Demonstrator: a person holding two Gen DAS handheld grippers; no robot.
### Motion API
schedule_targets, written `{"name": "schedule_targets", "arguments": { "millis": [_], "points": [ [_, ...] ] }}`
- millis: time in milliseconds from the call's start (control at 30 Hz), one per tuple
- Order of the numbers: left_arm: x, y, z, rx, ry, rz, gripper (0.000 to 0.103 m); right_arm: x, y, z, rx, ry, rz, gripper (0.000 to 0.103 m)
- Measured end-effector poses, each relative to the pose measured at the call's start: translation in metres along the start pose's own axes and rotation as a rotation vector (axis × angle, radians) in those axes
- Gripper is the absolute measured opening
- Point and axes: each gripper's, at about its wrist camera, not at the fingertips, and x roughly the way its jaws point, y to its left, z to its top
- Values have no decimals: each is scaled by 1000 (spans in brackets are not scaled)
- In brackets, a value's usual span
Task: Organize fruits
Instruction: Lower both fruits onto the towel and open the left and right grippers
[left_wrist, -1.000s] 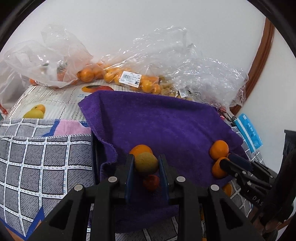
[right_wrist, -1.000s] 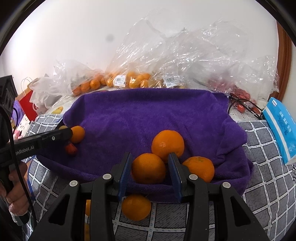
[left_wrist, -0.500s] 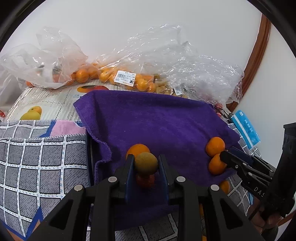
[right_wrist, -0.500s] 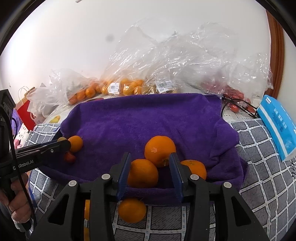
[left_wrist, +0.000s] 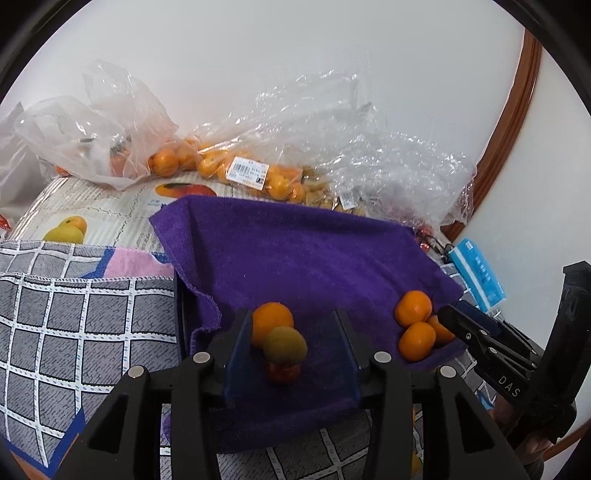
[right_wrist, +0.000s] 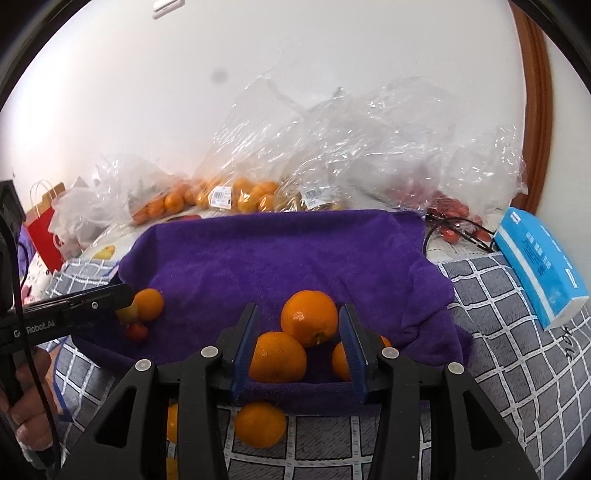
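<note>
Fruits lie on the purple towel (left_wrist: 314, 258): a greenish fruit (left_wrist: 284, 345) sits at lower centre between the left gripper (left_wrist: 291, 347)'s opening, non-touching fingers; the right gripper (right_wrist: 301, 347) tilts down, spread loosely around an orange (right_wrist: 277, 356). Checked cloth (right_wrist: 517, 350) lies beneath.

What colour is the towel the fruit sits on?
The towel is deep purple, plain with no pattern; the right wrist view shows it best.
</note>
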Motion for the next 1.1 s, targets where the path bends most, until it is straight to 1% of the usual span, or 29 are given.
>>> {"name": "schedule_targets", "arguments": {
  "millis": [167, 267, 367, 433, 467, 533, 600, 633, 667, 733, 833, 900, 967, 1000, 1100],
  "points": [
    [-6, -6, -1, 20, -22, 1, 43, -15, 3, 1, 3, 2, -8, 44],
    [-10, -14, -1, 60, -49, 20, 44, -29, 7, -1, -5, -22, -25, 44],
    [-16, -19, 0, 82, -62, 31, 46, -40, 9, -4, 3, -30, -31, 48],
    [-22, -19, 4, 79, -72, 23, 47, -45, 10, -6, 10, -18, -20, 48],
    [-26, -19, 6, 69, -73, 30, 51, -48, 10, -7, 11, -8, -19, 48],
    [-33, -18, 10, 47, -57, 57, 51, -53, 11, -11, 9, 7, -20, 48],
    [-43, -15, 7, 21, -56, 24, 52, -57, 12, -15, 9, 21, -20, 48],
    [-47, -13, 4, 16, -51, 22, 55, -58, 13, -19, 10, 32, -17, 48],
    [-51, -13, -1, 17, -44, 28, 55, -59, 14, -22, 9, 39, -13, 48],
    [-56, -11, -11, 31, -33, 51, 55, -59, 17, -31, 3, 56, -13, 48],
    [-62, -5, -29, 59, -2, 124, 55, -58, 19, -44, 9, 85, -7, 48],
    [-64, 1, -39, 51, 19, 145, 55, -55, 19, -50, 21, 108, 2, 48],
    [-67, 7, -49, 39, 35, 143, 55, -53, 19, -57, 31, 130, 9, 48],
    [-68, 10, -54, 40, 41, 153, 55, -53, 20, -59, 31, 136, 7, 48],
    [-68, 16, -65, 61, 46, 212, 55, -55, 20, -64, 32, 136, -6, 48]
  ]
}}
